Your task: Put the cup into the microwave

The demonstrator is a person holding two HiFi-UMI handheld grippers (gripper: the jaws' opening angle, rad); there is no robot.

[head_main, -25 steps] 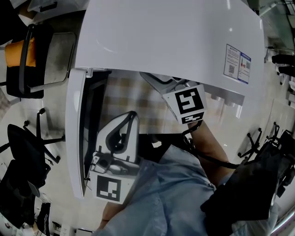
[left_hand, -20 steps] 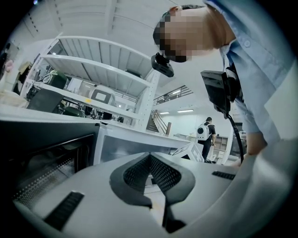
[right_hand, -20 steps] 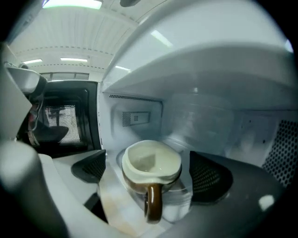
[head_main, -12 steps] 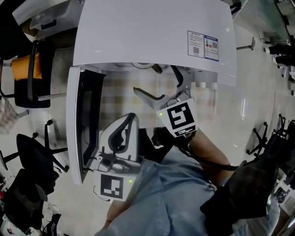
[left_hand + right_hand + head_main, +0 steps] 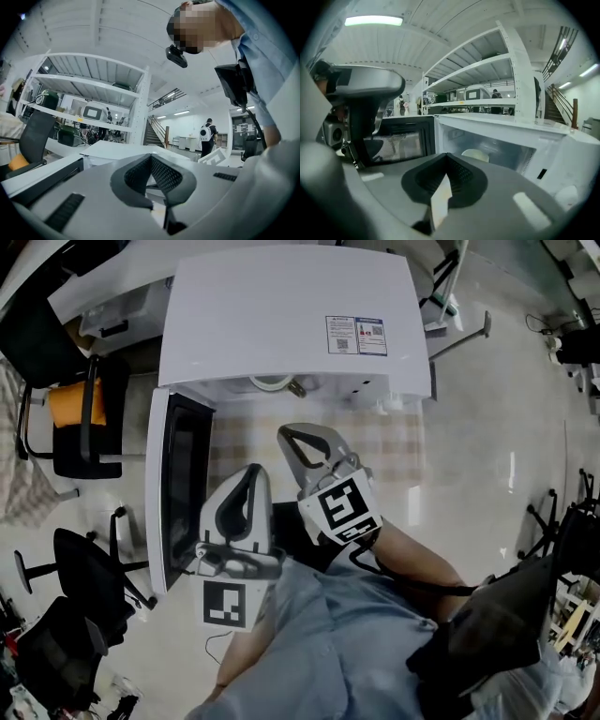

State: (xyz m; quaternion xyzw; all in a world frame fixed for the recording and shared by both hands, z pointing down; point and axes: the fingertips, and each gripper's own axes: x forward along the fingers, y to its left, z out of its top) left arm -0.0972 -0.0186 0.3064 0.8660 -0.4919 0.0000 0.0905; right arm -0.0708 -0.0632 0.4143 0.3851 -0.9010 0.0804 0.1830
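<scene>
White microwave point(image 5: 281, 315) stands with its door point(image 5: 178, 486) swung open, and the cup point(image 5: 476, 155) sits inside (pale, seen through the opening). Our right gripper point(image 5: 446, 161) has just closed its jaws on nothing; our left gripper point(image 5: 151, 161) is likewise closed and empty. We judge the placing done; next, the door likely needs pushing shut.

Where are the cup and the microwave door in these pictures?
cup point(image 5: 476, 155): right gripper view, on its pale rounded side.
microwave door point(image 5: 392, 146): right gripper view, on its mesh window.
</scene>
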